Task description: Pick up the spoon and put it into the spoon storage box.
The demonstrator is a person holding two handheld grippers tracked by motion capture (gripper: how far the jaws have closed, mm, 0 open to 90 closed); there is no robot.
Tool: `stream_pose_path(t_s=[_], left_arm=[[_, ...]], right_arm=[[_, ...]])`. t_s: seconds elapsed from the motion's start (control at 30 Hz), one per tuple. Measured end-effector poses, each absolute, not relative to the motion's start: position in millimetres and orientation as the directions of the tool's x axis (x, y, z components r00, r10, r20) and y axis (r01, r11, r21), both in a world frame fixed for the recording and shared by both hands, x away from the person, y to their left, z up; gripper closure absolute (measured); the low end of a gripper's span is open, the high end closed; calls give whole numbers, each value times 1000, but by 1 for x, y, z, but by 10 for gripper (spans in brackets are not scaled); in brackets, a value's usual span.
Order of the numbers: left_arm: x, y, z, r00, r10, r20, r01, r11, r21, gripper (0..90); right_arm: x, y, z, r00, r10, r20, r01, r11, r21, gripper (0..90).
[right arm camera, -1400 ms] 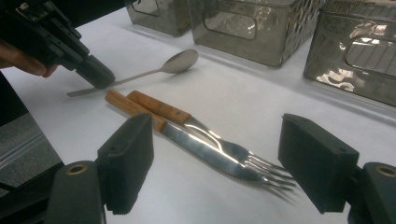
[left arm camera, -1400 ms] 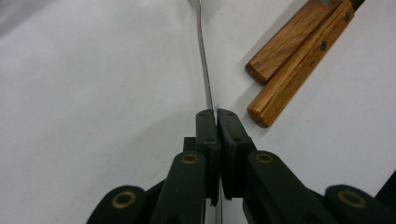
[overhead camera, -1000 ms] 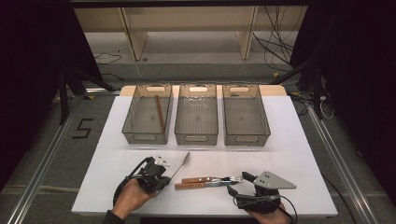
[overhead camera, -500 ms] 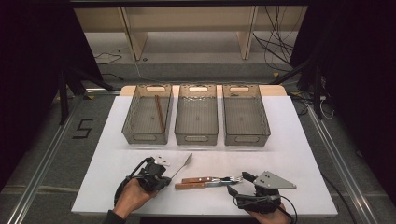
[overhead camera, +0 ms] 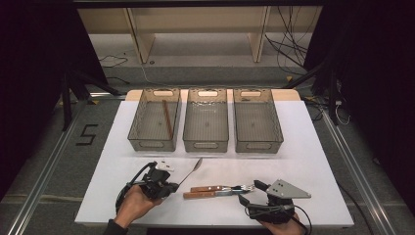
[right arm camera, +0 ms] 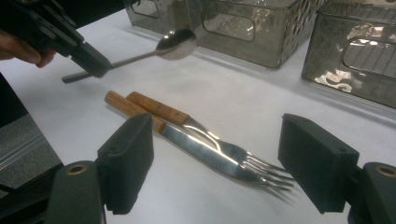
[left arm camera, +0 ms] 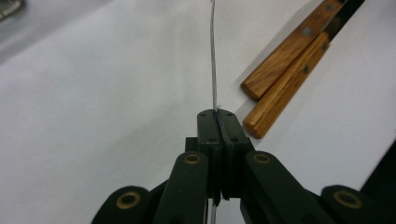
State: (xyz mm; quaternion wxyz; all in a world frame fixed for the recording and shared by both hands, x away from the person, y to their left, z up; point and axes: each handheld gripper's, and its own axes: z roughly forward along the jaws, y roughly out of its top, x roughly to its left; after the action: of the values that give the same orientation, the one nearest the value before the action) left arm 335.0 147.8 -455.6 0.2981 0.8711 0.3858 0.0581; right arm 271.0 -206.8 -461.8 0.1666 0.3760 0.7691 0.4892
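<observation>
The left gripper has its jaws clenched on the handle of a metal spoon — the spoon is above the white table, near the front edge. Its long axis runs diagonally, the bowl pointing toward the middle basket. The right gripper rests with jaws released, just beside the knife and fork.

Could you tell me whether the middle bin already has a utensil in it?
No, the middle bin shows a bare floor, while a stick lies in the left bin.
</observation>
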Motion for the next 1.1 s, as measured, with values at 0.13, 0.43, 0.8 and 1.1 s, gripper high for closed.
stream_pose_path(t_s=[0.13, 0.43, 0.8, 1.1], left_arm=[[331, 146, -445, 722, 678, -141, 614, -533, 581, 890], [324, 126, -443, 787, 596, -158, 568, -601, 563, 889], [321, 101, -438, 851, 500, -160, 501, -683, 531, 889], [318, 84, -434, 885, 434, -166, 453, -728, 515, 889]], right_arm=[[271, -206, -461, -667, 737, 107, 408, 242, 880, 273], [268, -197, -453, -707, 705, 61, 351, 275, 895, 273], [262, -171, -444, -790, 610, -65, 222, 383, 896, 273], [259, -150, -439, -844, 509, -168, 121, 485, 866, 287]])
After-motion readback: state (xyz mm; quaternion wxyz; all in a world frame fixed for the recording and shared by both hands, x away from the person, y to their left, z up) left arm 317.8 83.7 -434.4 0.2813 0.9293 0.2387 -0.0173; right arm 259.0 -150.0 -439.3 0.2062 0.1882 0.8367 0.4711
